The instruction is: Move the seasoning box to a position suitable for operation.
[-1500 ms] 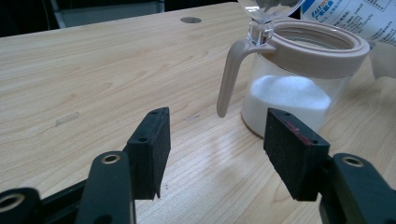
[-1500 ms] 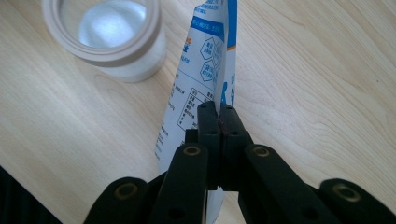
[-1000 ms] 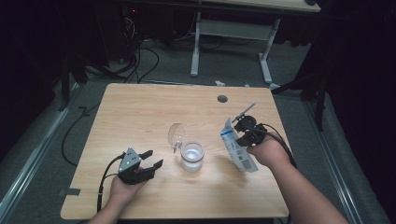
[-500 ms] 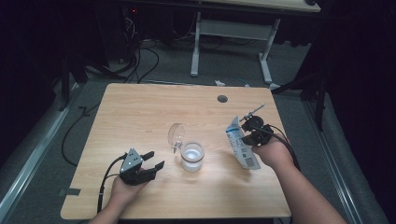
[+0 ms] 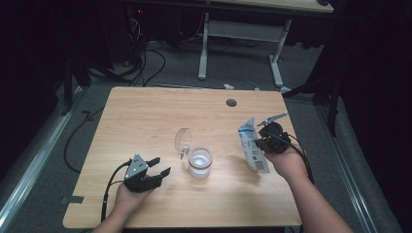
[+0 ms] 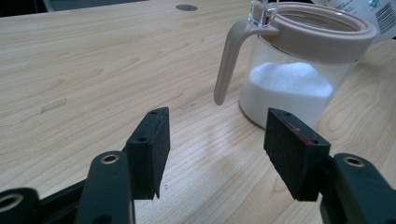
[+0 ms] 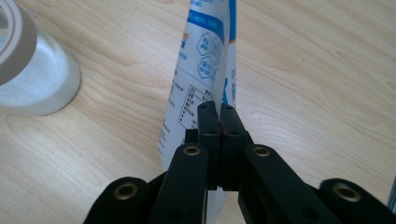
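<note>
Right tongs (image 5: 260, 141): pinching bag (image 5: 252, 145), near desk (image 5: 145, 116) right edge
Left tongs (image 5: 158, 170): spread, nothing inside, near front edge
Jar (image 5: 200, 162): desk middle, btw both tongs
Room: lots behind jar

The high view looks forward and down from above the person's side onto the whole wooden table (image 5: 145, 116), from far off. The left gripper view sits low and close, facing a jar (image 6: 299, 70) at 1 o'clock. The right gripper view looks down closely, sharing that jar (image 7: 32, 70) at 10 o'clock.
</note>
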`<control>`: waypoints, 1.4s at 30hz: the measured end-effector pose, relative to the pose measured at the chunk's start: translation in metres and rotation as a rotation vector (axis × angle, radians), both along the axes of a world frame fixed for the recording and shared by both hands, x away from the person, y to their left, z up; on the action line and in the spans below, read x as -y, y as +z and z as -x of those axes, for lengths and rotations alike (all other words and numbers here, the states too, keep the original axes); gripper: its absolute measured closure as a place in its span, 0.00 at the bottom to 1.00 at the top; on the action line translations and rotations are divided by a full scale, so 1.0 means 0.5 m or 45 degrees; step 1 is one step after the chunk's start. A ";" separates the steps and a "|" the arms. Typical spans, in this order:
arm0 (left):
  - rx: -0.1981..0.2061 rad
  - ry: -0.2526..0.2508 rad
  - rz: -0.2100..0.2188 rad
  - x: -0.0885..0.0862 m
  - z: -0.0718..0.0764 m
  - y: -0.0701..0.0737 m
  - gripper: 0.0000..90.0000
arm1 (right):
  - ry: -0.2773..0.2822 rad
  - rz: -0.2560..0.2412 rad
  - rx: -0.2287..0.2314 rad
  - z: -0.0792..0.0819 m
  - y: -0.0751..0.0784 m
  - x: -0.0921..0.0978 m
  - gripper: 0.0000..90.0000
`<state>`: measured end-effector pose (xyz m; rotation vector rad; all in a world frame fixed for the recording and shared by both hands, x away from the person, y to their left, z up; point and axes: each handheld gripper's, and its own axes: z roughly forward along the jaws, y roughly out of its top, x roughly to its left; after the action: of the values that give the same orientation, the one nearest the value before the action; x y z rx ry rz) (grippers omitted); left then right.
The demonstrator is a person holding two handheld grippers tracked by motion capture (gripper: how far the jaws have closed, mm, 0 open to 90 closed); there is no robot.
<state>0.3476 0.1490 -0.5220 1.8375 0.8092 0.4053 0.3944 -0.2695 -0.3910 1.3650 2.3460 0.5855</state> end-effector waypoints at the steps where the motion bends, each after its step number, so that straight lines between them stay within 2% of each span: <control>1: -0.001 0.000 -0.003 -0.001 -0.001 0.000 0.46 | -0.004 -0.012 0.010 0.002 0.000 0.004 1.00; 4: 0.002 0.005 -0.003 -0.002 -0.001 0.000 0.46 | -0.010 -0.021 0.051 0.012 -0.001 0.014 1.00; 7: 0.004 0.009 -0.008 -0.002 -0.001 -0.001 0.45 | -0.023 -0.069 0.087 0.021 0.001 0.024 1.00; 11: 0.008 0.014 -0.015 -0.003 -0.002 -0.002 0.45 | -0.018 -0.094 0.140 0.033 0.000 0.033 1.00; 13: 0.007 0.014 -0.017 -0.003 -0.002 -0.003 0.45 | -0.010 -0.086 0.175 0.042 -0.002 0.034 1.00; 15: 0.005 0.014 -0.020 -0.002 -0.002 -0.004 0.45 | -0.024 -0.124 0.196 0.049 -0.005 0.039 1.00; 18: 0.004 0.013 -0.024 -0.002 -0.002 -0.005 0.45 | -0.019 -0.131 0.221 0.058 -0.011 0.041 1.00; 28: -0.002 0.020 -0.018 -0.004 -0.003 -0.009 0.45 | -0.054 -0.269 0.352 0.098 -0.038 0.053 1.00; 33: 0.020 0.028 -0.008 -0.006 0.001 -0.002 0.45 | -0.060 -0.333 0.413 0.111 -0.059 0.062 1.00; 37: 0.037 0.019 -0.020 -0.002 0.005 0.004 0.45 | -0.050 -0.355 0.459 0.122 -0.075 0.060 1.00; 42: 0.043 0.012 -0.041 0.001 0.008 0.004 0.45 | -0.044 -0.420 0.515 0.132 -0.090 0.067 1.00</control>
<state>0.3439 0.1484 -0.5198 1.8525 0.7926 0.4568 0.3281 -0.3028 -0.4362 1.2668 1.9558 1.1593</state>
